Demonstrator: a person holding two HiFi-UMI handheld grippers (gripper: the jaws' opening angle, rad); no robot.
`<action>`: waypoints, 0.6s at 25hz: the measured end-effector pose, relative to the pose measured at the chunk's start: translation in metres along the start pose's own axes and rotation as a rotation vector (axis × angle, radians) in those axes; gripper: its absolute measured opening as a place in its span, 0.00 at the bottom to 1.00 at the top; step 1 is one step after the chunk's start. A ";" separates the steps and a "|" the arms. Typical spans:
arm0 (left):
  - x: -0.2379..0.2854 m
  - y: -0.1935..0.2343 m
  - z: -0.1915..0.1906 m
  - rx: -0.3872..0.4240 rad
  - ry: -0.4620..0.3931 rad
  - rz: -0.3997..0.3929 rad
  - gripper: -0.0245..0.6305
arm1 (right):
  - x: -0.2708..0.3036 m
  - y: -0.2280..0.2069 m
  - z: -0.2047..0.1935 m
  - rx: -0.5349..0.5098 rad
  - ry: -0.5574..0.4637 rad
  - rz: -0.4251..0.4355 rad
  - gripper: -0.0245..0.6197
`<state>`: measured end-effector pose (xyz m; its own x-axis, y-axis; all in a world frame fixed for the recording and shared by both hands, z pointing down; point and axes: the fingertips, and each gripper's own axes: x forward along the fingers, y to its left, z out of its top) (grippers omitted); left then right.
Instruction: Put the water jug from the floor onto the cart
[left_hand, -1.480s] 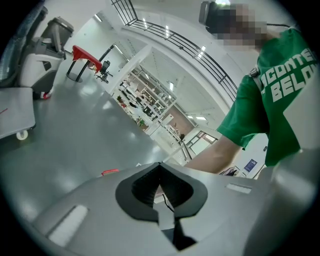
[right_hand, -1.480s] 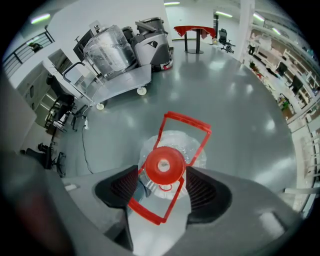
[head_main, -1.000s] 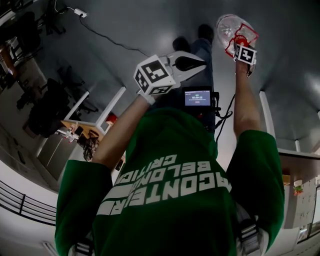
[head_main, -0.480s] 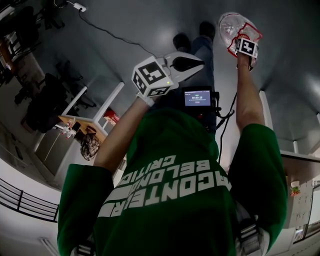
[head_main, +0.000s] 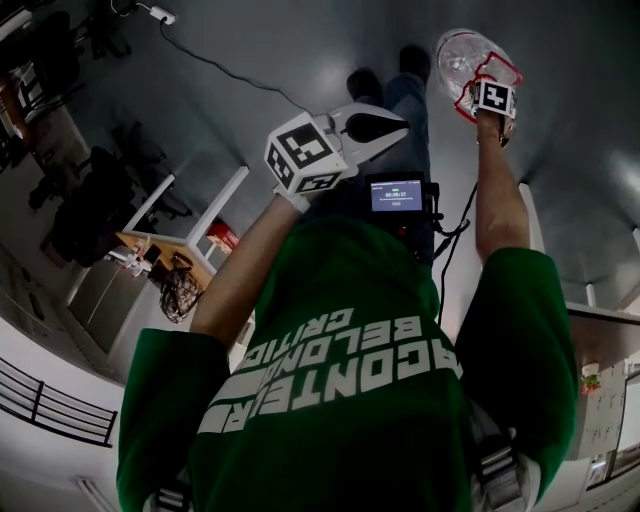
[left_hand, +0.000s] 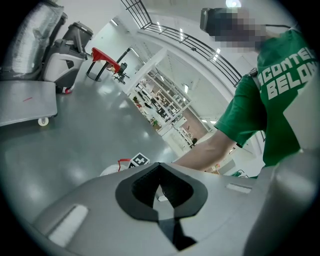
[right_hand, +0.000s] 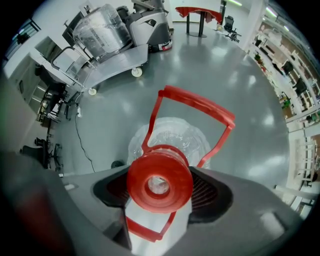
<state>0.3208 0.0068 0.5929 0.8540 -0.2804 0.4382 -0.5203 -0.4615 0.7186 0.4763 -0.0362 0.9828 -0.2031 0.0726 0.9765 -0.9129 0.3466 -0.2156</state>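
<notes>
A clear water jug (head_main: 458, 52) with a red cap (right_hand: 160, 182) and a red carry handle (right_hand: 197, 106) stands upright on the grey floor, in front of the person's feet. My right gripper (head_main: 487, 97) points steeply down over it. In the right gripper view the cap sits between the spread jaws of the right gripper (right_hand: 160, 192), and the dark pads stand just beside it. The left gripper (head_main: 372, 126) hangs in the air to the left, shut and empty; its tip (left_hand: 160, 165) points toward the jug (left_hand: 111, 170). The flat grey cart (right_hand: 117, 67) stands further off.
Another big clear jug (right_hand: 100, 25) sits on the cart's back end. A floor-cleaning machine (right_hand: 150, 20) and a red table (right_hand: 200, 10) stand behind it. A black cable (right_hand: 82, 140) runs across the floor to the left. Desks and shelves line the room's edges.
The right gripper has sunk a little closer onto the jug's top. The left gripper has kept its place.
</notes>
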 end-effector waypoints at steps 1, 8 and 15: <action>-0.002 -0.002 0.000 0.003 -0.003 0.001 0.05 | -0.009 -0.009 -0.008 -0.012 0.018 -0.052 0.52; -0.023 -0.003 0.009 0.008 -0.044 0.017 0.05 | -0.059 -0.010 -0.014 -0.082 -0.024 -0.099 0.52; -0.032 0.005 0.058 0.006 -0.109 0.058 0.05 | -0.125 -0.030 0.031 -0.179 -0.057 -0.104 0.52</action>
<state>0.2911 -0.0356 0.5517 0.8179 -0.3965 0.4170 -0.5687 -0.4467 0.6907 0.5182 -0.0849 0.8670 -0.1358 -0.0235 0.9905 -0.8537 0.5100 -0.1050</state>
